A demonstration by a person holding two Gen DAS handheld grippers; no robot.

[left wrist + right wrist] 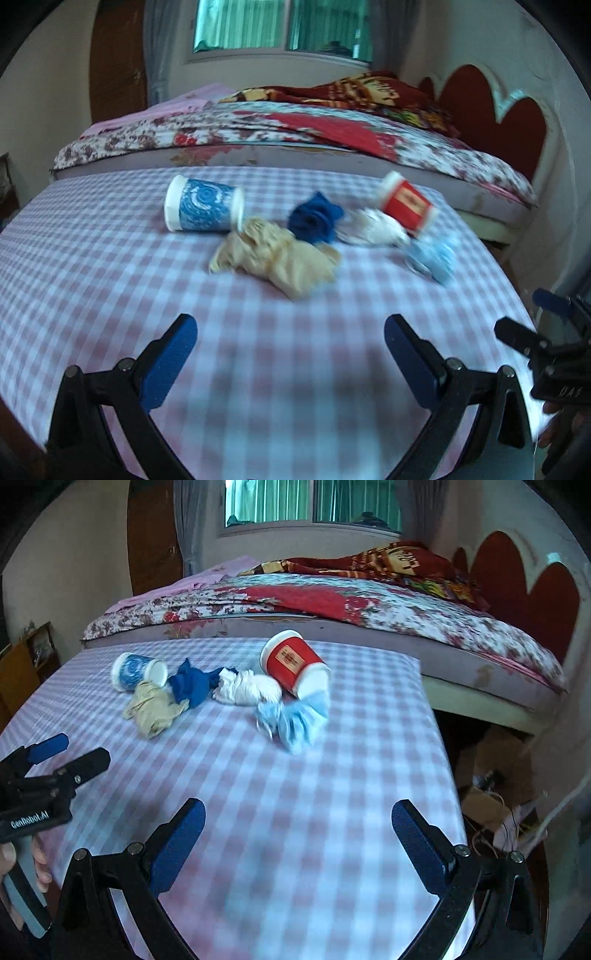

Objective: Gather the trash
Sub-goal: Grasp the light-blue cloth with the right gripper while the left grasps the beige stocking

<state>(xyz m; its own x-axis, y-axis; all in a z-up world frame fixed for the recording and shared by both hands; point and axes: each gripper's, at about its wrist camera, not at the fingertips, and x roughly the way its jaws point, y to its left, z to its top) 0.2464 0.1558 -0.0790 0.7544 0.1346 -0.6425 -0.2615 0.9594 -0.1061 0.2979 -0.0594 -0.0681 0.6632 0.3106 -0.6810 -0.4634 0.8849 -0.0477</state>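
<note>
A: Grippers first: how wide are they, and is anything in them?

B: Left gripper is spread wide, blue pads far apart, nothing between them, hovering over bare checked cloth on the desk. Right gripper is just as wide and equally unloaded, near the desk's right edge.

A: And the trash?

B: All in one cluster at the far side of the desk, well apart from both grippers. Blue cup lies on its side at the left, touching a crumpled beige wad. A dark blue wad sits next, then a white wad, then a red cup tipped over, with a pale blue wad just in front of it.

A: Any contact with the grippers?

B: None. In the right wrist view the left gripper shows at the left edge, a hand on its handle. A bed stands behind the desk
</note>
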